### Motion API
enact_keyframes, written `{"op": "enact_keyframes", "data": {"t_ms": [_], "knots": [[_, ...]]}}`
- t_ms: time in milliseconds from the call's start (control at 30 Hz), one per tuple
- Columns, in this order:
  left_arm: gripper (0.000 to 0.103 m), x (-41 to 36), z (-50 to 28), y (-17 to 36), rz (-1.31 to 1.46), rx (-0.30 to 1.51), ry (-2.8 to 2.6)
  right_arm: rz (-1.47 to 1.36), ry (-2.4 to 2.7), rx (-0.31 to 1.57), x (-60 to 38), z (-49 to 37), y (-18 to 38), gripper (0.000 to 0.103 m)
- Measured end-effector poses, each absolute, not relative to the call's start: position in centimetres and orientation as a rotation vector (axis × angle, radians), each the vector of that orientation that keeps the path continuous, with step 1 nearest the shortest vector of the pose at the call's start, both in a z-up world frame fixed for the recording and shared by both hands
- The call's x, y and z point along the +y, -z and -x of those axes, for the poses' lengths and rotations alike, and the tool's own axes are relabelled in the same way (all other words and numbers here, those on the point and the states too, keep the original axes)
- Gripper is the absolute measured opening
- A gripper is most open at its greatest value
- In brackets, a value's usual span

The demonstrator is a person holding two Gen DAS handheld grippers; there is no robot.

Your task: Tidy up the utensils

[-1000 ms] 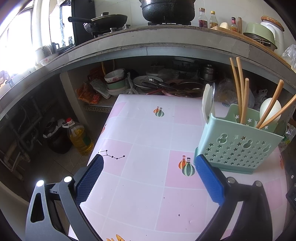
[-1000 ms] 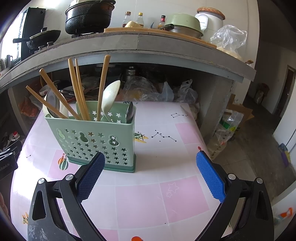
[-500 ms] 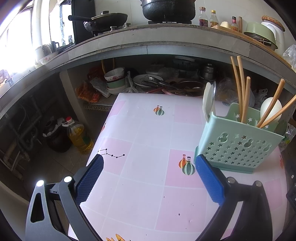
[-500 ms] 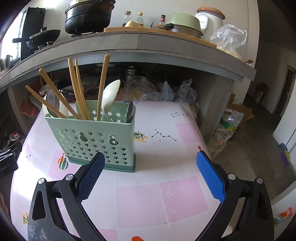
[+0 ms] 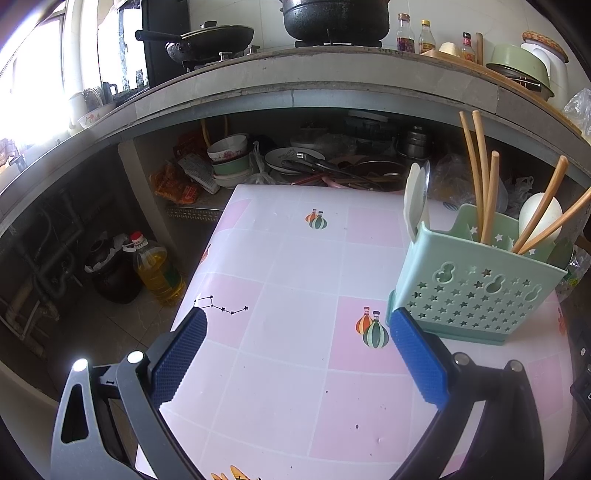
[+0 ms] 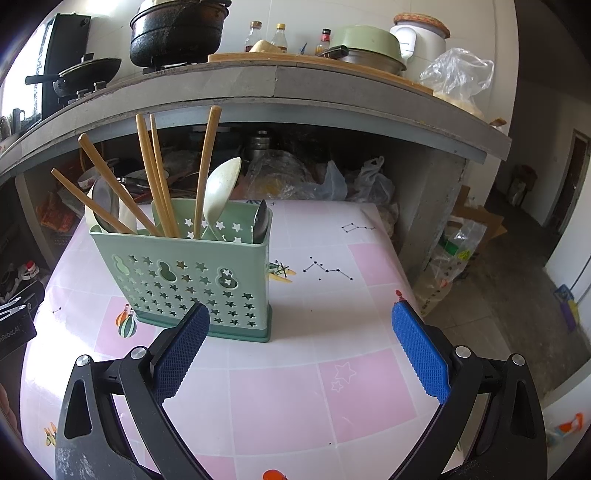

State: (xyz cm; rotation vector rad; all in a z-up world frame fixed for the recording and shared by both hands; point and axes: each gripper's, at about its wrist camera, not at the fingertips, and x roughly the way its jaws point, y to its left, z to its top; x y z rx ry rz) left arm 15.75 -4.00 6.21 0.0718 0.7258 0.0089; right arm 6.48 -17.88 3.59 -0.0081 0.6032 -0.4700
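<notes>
Right wrist view: right gripper (image 6: 300,345) spread wide, empty; green caddy (image 6: 192,280) at 11 o'clock, compartments hiding utensil ends. Left gripper (image 5: 295,350) likewise released.

Kitchen interior. Long grey concrete counter (image 5: 295,99) curves across upper view, white tiled wall (image 6: 110,22) behind it. Open storage space below counter, dim. Bright window (image 5: 33,74) at left, daylight washing out that side. Table covered with pink-and-white checked plastic cloth (image 5: 295,369) in foreground. Dark tiled floor (image 5: 122,325) left of table. In right wrist view, grey floor (image 6: 498,314) leads to dark doorway (image 6: 570,177) at far right.
</notes>
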Motion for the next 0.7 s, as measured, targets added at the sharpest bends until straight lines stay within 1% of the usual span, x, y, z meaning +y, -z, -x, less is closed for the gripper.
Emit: {"op": "enact_keyframes", "data": {"t_ms": [700], "knots": [[0.097, -4.17, -15.67, -6.26, -0.069, 0.727, -0.005, 0.005, 0.473, 0.604, -17.83, -6.54, -3.53, 0.095]]}}
